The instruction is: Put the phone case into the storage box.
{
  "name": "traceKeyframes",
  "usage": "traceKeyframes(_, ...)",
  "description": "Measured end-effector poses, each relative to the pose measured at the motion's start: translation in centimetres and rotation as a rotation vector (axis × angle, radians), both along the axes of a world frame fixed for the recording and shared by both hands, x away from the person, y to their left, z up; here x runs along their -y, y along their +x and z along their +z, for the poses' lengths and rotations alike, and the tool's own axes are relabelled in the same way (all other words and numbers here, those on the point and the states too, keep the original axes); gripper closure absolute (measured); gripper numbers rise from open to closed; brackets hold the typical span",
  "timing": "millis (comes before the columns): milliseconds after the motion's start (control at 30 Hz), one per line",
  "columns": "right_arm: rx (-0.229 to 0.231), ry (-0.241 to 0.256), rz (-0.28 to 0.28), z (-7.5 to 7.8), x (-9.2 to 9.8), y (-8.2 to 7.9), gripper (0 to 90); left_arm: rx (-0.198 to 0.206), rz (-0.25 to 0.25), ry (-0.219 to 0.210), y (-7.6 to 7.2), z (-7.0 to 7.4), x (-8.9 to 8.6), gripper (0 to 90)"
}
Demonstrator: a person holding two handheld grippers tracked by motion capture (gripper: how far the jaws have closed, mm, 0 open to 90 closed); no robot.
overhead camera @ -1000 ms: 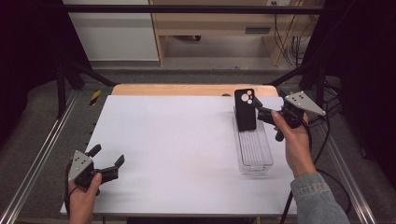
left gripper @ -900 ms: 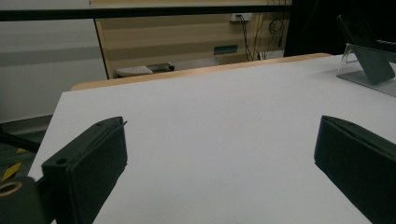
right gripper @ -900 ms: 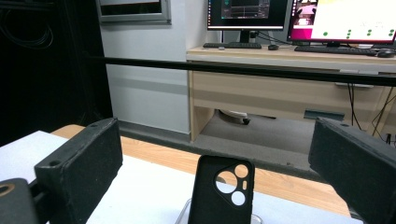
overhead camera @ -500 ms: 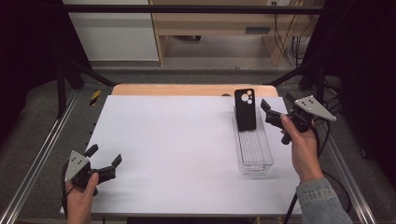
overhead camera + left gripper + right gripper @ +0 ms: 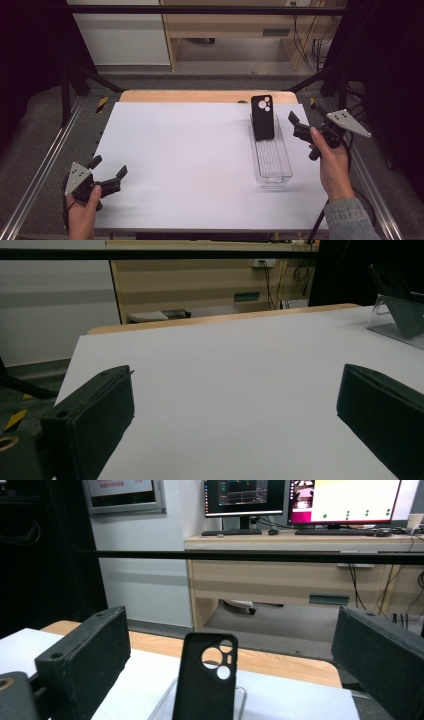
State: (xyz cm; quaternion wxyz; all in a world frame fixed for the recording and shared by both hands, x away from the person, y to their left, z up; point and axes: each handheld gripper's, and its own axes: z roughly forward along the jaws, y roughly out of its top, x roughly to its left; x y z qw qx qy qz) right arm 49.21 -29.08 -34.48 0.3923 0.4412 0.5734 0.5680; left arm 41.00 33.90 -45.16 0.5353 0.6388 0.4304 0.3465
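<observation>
Gaping wide, right tool (image 5: 296, 125) holds nothing.

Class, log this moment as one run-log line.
right gripper: open, beside phone case | phone case: leaning upright in clear tray | left gripper: open, idle

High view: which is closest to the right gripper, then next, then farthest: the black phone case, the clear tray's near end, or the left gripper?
From the right gripper:
1. Black phone case, just to its left, leaning up at the tray's far end.
2. Near end of the clear tray, toward the person's side of the table.
3. Left gripper, far across at the table's near left corner.
</observation>
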Motion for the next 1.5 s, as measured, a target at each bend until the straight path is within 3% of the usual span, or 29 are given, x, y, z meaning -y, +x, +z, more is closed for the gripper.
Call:
traceKeyframes(600,-0.004,-0.006,-0.028,-0.9,2.5,-1.6,2.7,0.003,-0.005,-0.006,-0.3,0.0,-0.6,2.3)
traceKeyframes(1500,-0.004,-0.044,0.000,-1.6,3.4,-3.6,5.3,0.003,-0.029,0.004,-0.3,0.0,-0.3,2.2)
